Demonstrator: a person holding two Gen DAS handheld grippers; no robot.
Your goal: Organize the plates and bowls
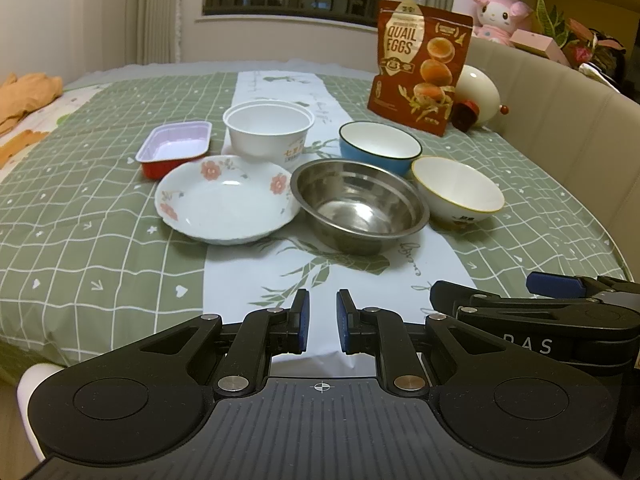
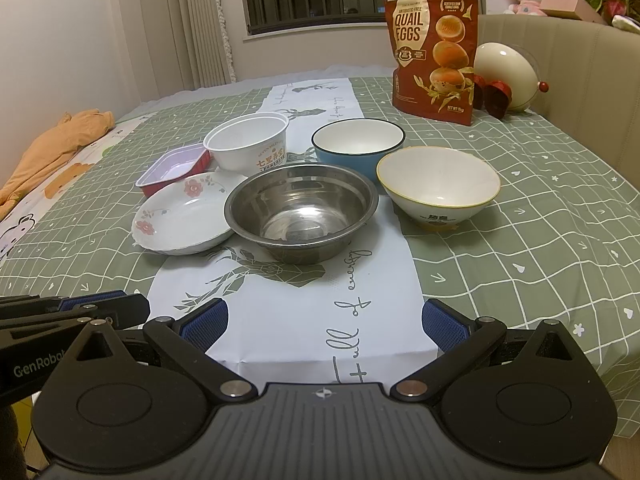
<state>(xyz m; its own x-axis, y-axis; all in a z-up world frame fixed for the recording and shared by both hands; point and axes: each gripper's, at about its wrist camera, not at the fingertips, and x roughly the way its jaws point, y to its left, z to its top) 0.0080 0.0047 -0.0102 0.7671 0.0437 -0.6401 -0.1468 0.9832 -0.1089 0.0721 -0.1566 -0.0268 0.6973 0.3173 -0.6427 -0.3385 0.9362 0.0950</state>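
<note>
We hold the left gripper [image 1: 322, 322] narrow and empty, the right gripper [image 2: 324, 326] wide and empty, both short of the steel bowl [image 2: 301, 210].

Behind the steel bowl [image 2: 301, 212], the blue bowl [image 2: 358, 146] shows only its upper part, and the floral plate [image 2: 182, 216] loses its right rim. The paper tub [image 2: 248, 142] hides one corner of the red tray [image 2: 172, 170]. Small print on the quail-egg bag [image 2: 434, 52] is unreadable.
</note>
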